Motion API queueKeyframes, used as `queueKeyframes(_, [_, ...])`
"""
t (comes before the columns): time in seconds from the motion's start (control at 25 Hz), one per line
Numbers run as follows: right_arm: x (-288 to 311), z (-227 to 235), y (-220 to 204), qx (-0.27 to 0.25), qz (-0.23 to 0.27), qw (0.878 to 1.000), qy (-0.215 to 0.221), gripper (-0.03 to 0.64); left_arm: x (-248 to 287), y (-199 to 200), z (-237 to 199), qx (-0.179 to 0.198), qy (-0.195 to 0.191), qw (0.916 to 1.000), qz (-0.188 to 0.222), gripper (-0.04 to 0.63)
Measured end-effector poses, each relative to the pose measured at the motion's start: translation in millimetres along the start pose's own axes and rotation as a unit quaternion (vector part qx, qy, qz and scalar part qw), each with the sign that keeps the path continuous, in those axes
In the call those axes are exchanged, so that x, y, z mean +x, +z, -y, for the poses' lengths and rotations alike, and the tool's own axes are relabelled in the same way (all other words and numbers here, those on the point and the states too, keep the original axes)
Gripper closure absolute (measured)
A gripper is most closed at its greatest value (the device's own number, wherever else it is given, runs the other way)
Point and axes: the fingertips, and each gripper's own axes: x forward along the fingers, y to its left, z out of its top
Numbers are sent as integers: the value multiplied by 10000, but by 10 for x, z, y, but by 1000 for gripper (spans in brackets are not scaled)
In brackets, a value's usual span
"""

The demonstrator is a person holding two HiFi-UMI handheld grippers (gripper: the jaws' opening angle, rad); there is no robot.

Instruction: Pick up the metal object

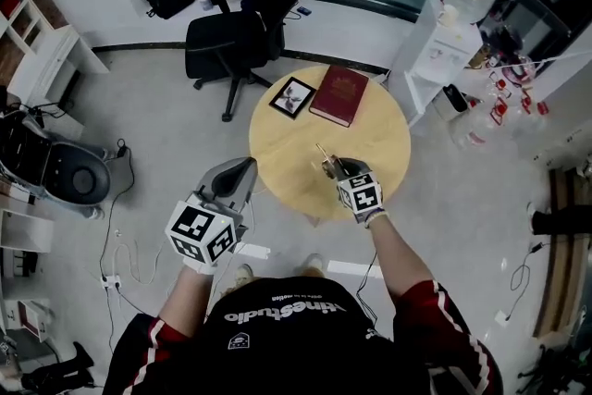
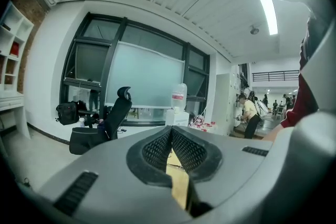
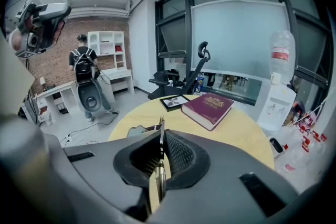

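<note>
A thin metal object [image 1: 323, 154] sticks out from my right gripper [image 1: 335, 166], which is shut on it above the round wooden table [image 1: 388, 153]. In the right gripper view the metal strip [image 3: 161, 131] stands edge-on between the pads of the right gripper [image 3: 161, 153], with its tip rising past them. My left gripper [image 1: 242, 171] hangs over the floor just left of the table's edge. In the left gripper view the left gripper [image 2: 171, 140] has its pads together with nothing between them.
A dark red book [image 1: 339, 94] and a small black picture frame [image 1: 292, 97] lie on the far side of the table. A black office chair [image 1: 242, 28] stands behind it. A water dispenser [image 1: 462, 5] stands at the back right. Cables [image 1: 125, 264] trail on the floor at the left.
</note>
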Motion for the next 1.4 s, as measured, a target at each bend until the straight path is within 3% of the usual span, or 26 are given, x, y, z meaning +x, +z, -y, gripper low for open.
queueKeyframes(0.36, [-359,-413,288,-12,315,9995,-81,588,-222,80,-101,-30,-90,9998,171,578])
queueKeyframes(0.76, [-826,-910,972,-11,1080,9941,-22,588,-401,148,-198,80,-180,9996,203,578])
queueKeyframes(1.0, [-1087,-1043,1257,65,1440,9895,-101,588,-445,171,-291,-94,-175,9994,272,578])
queueKeyframes(1.4, [-1465,-1239,1627,172,1774,9833,-368,588,-467,385,-439,-56,-322,9984,450,578])
